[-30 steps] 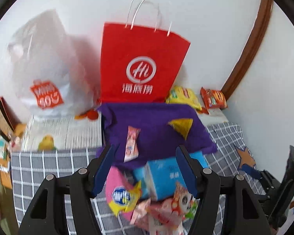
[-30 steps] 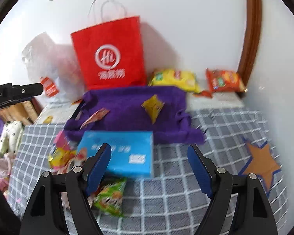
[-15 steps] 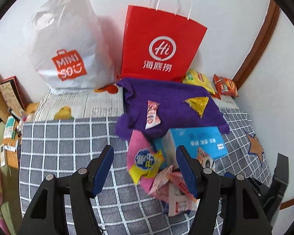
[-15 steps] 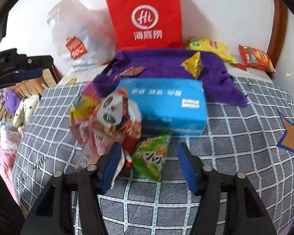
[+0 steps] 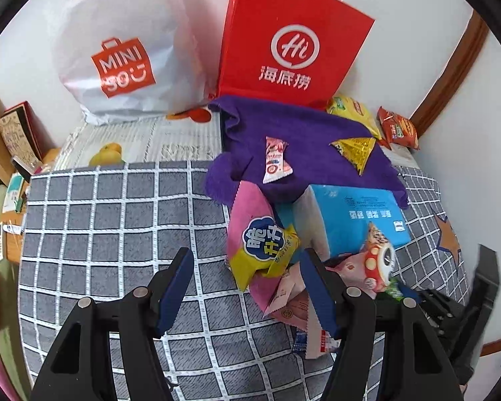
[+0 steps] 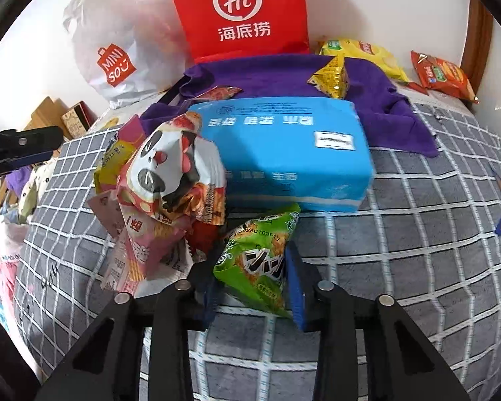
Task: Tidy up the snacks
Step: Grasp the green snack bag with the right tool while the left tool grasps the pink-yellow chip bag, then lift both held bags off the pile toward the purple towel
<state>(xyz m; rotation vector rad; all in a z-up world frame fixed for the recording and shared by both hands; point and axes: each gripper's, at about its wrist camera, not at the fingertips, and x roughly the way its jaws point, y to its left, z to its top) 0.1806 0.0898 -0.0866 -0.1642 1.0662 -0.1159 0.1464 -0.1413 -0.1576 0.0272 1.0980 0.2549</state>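
A heap of snack packets lies on the grey checked cloth [image 5: 117, 234], against a blue tissue pack [image 6: 284, 153]. My right gripper [image 6: 252, 267] is shut on a green snack packet [image 6: 267, 234] at the front of the heap, both blue pads pressing its sides. A panda-print packet [image 6: 163, 170] sits to its left. My left gripper [image 5: 246, 257] stands open just above the cloth; a pink and yellow packet [image 5: 264, 250] lies ahead between its fingers, untouched. A pink candy [image 5: 275, 160] and a yellow triangular packet [image 5: 355, 148] rest on the purple cloth [image 5: 304, 123].
A red paper bag [image 5: 290, 43] and a white plastic bag [image 5: 117, 50] stand against the back wall. A yellow bag [image 6: 360, 55] and an orange-red packet [image 6: 444, 75] lie in the back right corner. Boxes [image 5: 13, 133] crowd the left edge.
Both grippers have come down and closer to the snack heap. The right jaws have gone from wide apart to shut on the green packet. The left jaws kept their width.
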